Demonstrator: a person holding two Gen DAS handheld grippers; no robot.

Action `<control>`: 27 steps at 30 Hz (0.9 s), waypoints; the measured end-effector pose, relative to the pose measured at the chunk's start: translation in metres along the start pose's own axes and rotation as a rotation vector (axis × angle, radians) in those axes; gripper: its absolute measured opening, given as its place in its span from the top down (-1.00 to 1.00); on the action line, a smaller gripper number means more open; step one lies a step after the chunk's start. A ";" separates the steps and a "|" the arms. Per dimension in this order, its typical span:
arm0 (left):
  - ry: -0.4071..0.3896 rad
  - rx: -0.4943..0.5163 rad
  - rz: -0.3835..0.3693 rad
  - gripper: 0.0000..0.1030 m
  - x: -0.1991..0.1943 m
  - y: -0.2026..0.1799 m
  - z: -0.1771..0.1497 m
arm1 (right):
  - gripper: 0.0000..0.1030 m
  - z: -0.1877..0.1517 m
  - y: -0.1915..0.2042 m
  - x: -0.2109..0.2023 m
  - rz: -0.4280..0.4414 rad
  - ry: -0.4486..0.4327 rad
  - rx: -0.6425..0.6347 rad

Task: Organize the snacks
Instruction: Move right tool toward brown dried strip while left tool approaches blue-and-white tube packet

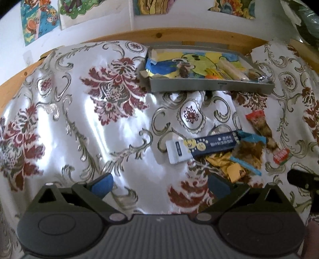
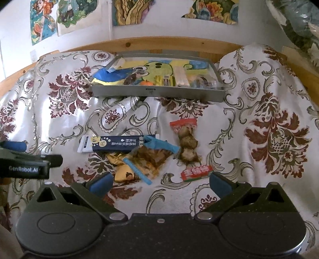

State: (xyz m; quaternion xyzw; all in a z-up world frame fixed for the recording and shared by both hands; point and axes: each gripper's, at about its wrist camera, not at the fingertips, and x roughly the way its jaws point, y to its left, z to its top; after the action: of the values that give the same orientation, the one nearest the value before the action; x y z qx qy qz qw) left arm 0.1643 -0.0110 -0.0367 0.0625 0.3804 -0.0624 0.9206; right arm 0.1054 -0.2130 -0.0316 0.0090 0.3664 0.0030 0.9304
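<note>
Both grippers hung empty, jaws spread wide w/ nothing between the blue pads. The right gripper [image 2: 159, 184] sat nearest the loose pile; the left gripper [image 1: 160, 184] was off to its left, over bare cloth, w/ the pile at approx. 2 o'clock from it.

Judged abt halfway: some snacks were already in the tray, a cluster was left on the tablecloth [image 2: 259, 111], and no pick was under way.

Near, at 11 o'clock from the right gripper, lay a small yellow foil-ish packet [image 2: 122, 172], crinkled, partly under a clear bag w/ brown contents [image 2: 151, 157] edged by light-blue seal strips; soft, floppy, prob. slippery. At 1 o'clock lay the meatball-skewer pack [image 2: 187, 145]: clear film over three lumpy brown balls, red printed ends, long and knobbly. Just past the clear bag, at 11 o'clock, was the navy-and-white stick sachet [image 2: 117, 143], flat, long, and stiff-looking, its right end overlapping the bag.

Farther on, at 12 o'clock, the grey tray [image 2: 157, 92] stood w/ low rigid walls and a bright cartoon liner. Inside were an orange round item, yellow wrapped pieces, a pale stick and some clear-wrapped bits at the right end; its left half was mostly open.

The cloth was glossy, satin-like and wrinkled, w/ maroon floral print. Past it was a wooden edge [image 2: 159, 42], then a wall w/ drawings [image 2: 129, 12].
</note>
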 end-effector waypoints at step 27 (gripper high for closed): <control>-0.025 0.114 -0.130 -0.99 0.077 0.010 0.034 | -0.96 0.017 0.017 0.064 -0.019 -0.029 -0.073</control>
State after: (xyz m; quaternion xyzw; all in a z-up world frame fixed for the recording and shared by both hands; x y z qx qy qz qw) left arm 0.2437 -0.0123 -0.0665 0.0894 0.3678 -0.1444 0.9143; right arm 0.1640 -0.1952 -0.0628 -0.0283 0.3526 0.0075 0.9353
